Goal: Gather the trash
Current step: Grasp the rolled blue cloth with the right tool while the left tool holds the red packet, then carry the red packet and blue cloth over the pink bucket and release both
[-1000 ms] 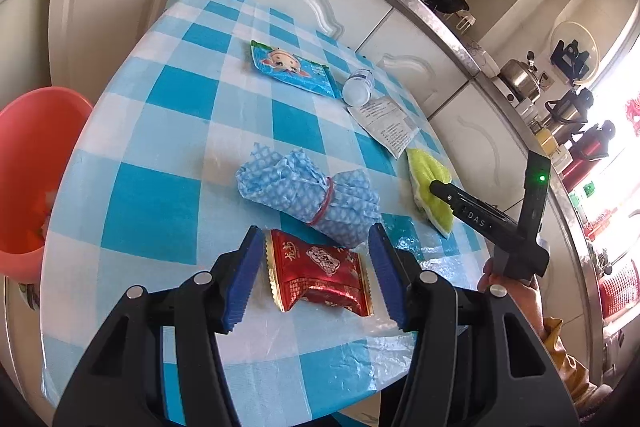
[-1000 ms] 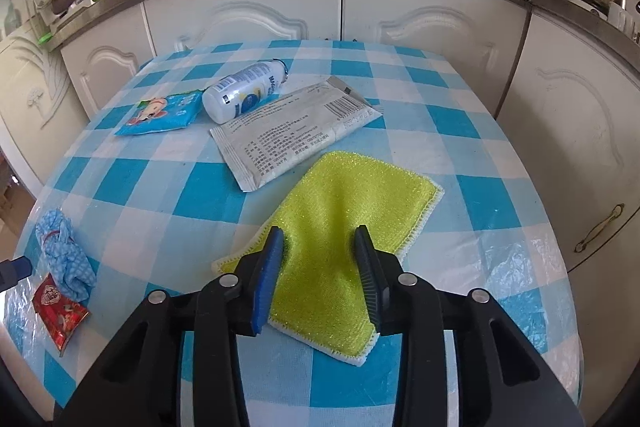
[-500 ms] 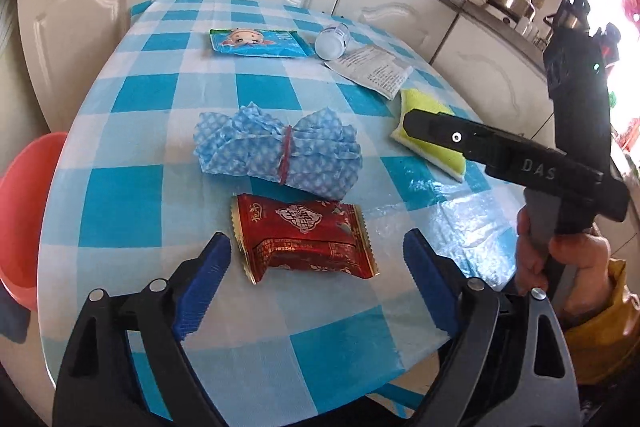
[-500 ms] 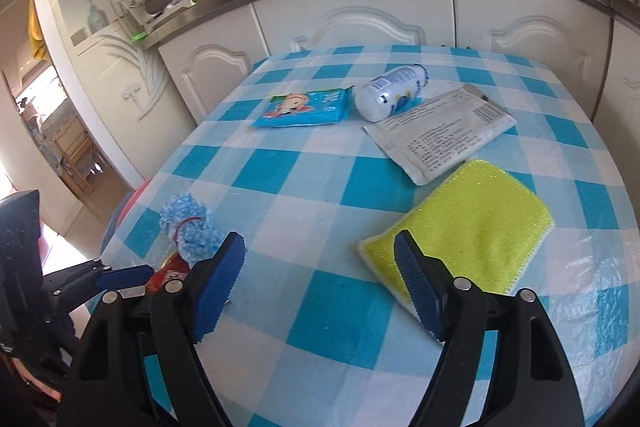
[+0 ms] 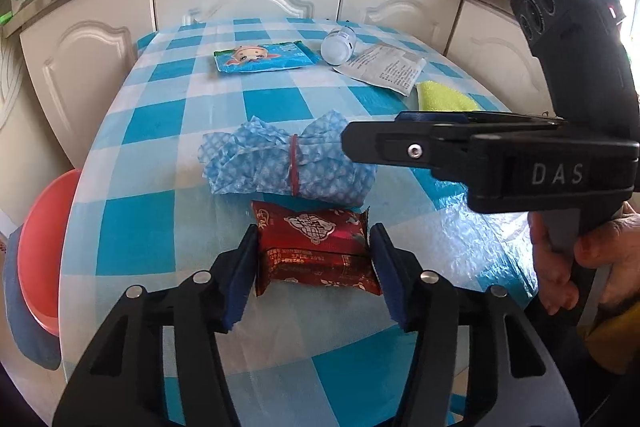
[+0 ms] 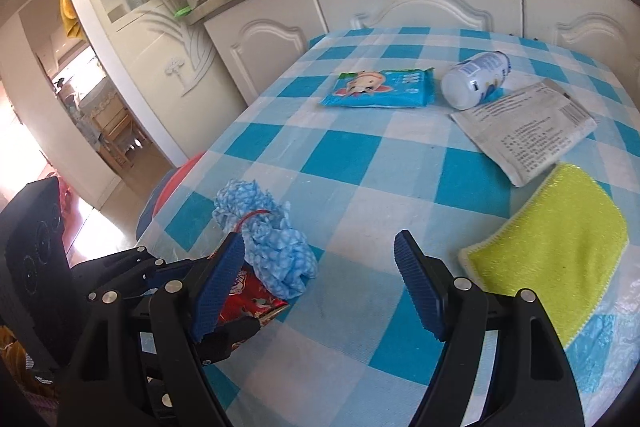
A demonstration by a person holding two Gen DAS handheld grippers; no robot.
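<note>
A red snack wrapper point(image 5: 316, 251) lies on the blue checked tablecloth point(image 5: 136, 239) near the front edge. My left gripper point(image 5: 314, 275) has its blue pads against both ends of the wrapper, closed on it. The wrapper also shows in the right wrist view point(image 6: 252, 301). My right gripper point(image 6: 320, 283) is open and empty, above the table beside a blue cloth bundle tied with a red band point(image 5: 288, 159), which also shows in the right wrist view point(image 6: 268, 243).
Further back lie a blue wipes pack point(image 5: 264, 57), a white bottle on its side point(image 5: 338, 45), a printed sachet point(image 5: 386, 69) and a yellow-green cloth point(image 6: 556, 247). A red basin point(image 5: 44, 247) sits below the table's left edge. White cabinets stand behind.
My left gripper went from wide open to closed on the red wrapper. My right gripper moved left, over toward the blue cloth bundle, and stays open.
</note>
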